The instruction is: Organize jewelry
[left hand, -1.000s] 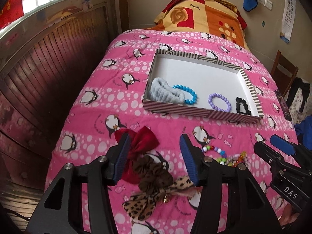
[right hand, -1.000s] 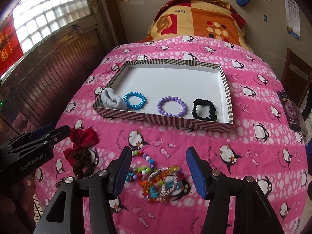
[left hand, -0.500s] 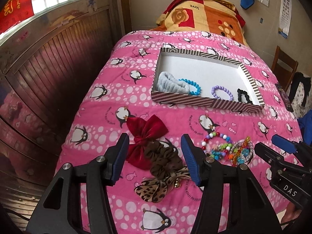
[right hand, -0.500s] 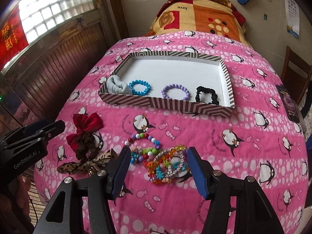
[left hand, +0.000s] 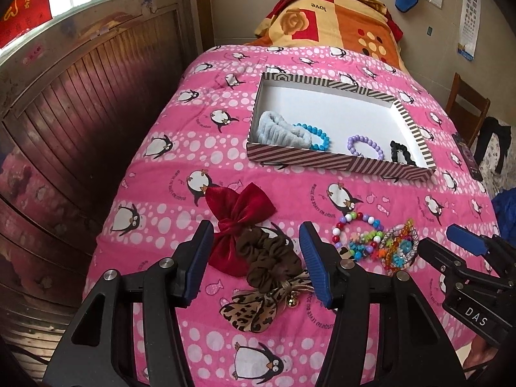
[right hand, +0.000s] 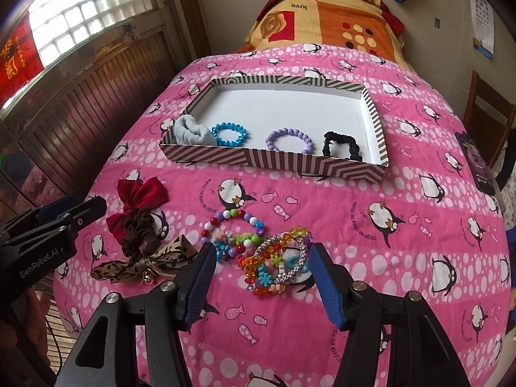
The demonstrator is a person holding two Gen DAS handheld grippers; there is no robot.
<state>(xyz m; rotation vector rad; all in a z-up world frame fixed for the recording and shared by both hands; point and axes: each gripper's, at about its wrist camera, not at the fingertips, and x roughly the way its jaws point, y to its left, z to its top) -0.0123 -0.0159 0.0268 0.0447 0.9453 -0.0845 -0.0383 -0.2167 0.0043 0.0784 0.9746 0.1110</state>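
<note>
A striped tray [left hand: 300, 158] [right hand: 283, 163] lies on the pink bed. It holds a grey scrunchie [left hand: 279, 128], a blue bead bracelet [right hand: 229, 133], a purple bead bracelet [right hand: 289, 139] and a black scrunchie [right hand: 340, 145]. My left gripper [left hand: 256, 258] is open above a red bow [left hand: 238, 216], a brown scrunchie [left hand: 267, 261] and a leopard bow [left hand: 254, 306]. My right gripper [right hand: 262, 271] is open over a pile of colourful bead bracelets [right hand: 258, 251] [left hand: 377, 245]. Both hold nothing.
A wooden panelled wall [left hand: 64, 113] runs along the bed's left side. A folded orange and yellow quilt [right hand: 322, 22] lies at the head. A dark phone [right hand: 474, 164] lies at the bed's right edge, by a wooden chair [left hand: 467, 103].
Both grippers have pulled back and up from the bed, so the tray and loose items look farther away. Both stay open. No item has moved.
</note>
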